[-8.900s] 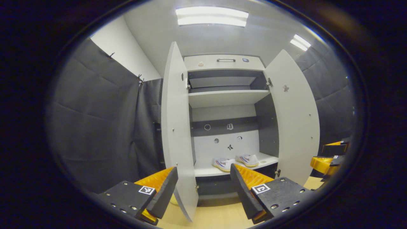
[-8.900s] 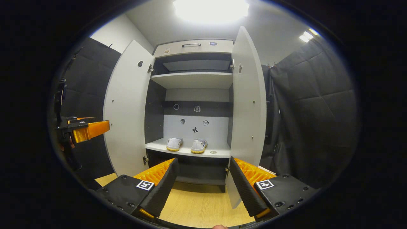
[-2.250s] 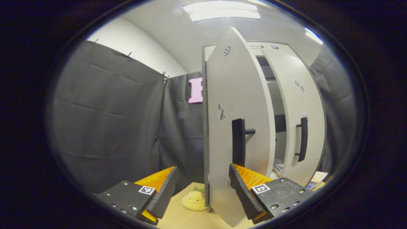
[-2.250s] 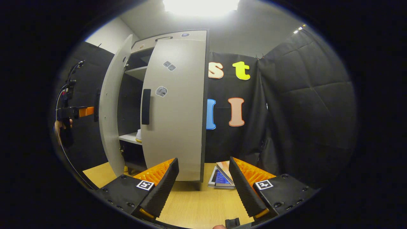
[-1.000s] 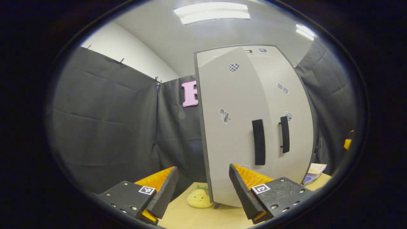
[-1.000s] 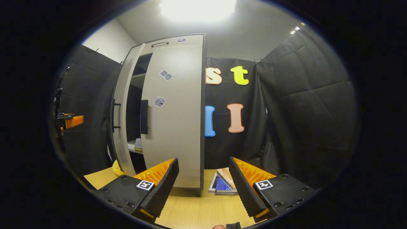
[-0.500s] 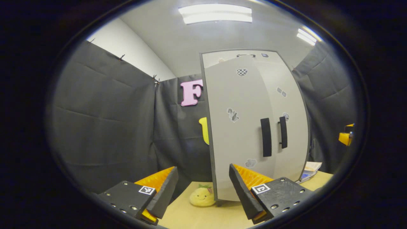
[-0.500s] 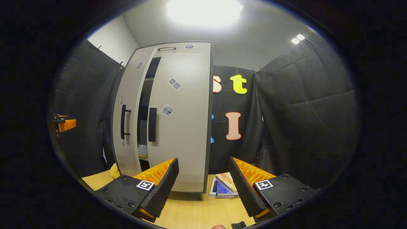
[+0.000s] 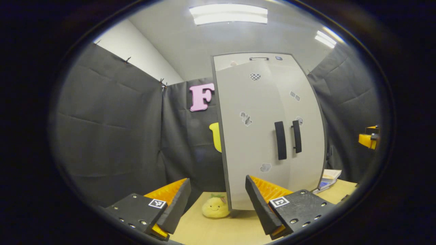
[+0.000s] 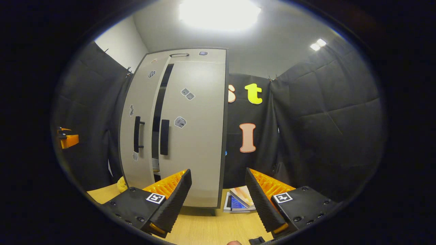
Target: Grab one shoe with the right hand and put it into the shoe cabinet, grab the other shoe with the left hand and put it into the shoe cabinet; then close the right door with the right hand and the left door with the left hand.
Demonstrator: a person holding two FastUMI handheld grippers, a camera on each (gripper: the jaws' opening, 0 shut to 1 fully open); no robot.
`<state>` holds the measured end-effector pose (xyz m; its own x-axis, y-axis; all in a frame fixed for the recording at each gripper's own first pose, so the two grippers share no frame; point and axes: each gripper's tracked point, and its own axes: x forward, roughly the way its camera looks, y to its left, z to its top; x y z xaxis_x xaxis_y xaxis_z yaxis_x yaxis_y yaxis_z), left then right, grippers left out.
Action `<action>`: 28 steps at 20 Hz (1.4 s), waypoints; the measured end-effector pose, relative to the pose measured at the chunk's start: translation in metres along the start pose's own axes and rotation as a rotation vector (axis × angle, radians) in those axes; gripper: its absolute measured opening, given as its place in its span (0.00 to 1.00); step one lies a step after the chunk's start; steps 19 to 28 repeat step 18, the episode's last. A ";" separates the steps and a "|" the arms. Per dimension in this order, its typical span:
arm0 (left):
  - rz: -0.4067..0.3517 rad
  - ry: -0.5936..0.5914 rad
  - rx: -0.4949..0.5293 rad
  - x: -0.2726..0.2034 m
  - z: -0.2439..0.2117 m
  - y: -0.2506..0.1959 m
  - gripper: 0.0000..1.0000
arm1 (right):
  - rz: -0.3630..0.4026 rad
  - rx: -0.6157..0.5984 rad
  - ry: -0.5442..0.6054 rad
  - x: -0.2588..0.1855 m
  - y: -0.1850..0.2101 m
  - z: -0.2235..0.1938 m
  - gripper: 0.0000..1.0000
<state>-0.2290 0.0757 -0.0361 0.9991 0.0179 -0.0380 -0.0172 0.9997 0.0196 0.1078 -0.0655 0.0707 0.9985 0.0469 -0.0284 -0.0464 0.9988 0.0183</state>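
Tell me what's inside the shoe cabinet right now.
Through the dark gap between the left door and right door of the shoe cabinet, only a pale sliver shows low down. The doors cover everything else.

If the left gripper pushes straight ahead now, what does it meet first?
Probably the left door of the shoe cabinet, near its lower left edge; the open left gripper points about there. The plush toy sits lower. Depth is uncertain.

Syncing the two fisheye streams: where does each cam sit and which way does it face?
Left gripper view: rides the left gripper, jaws open, facing the shoe cabinet from its left; plush toy at its foot.
Right gripper view: rides the right gripper, jaws open, facing the cabinet from its right; a dark gap between the doors, books beside it.
Shared: cabinet, both door handles, plush toy, books.
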 end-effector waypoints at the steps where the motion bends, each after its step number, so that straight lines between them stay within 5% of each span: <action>1: 0.002 0.002 0.001 0.001 -0.001 0.001 0.94 | 0.001 0.000 0.000 0.000 0.000 0.000 0.99; 28: 0.018 0.001 0.015 0.008 -0.001 0.001 0.94 | -0.007 0.006 0.007 0.010 -0.006 -0.003 0.99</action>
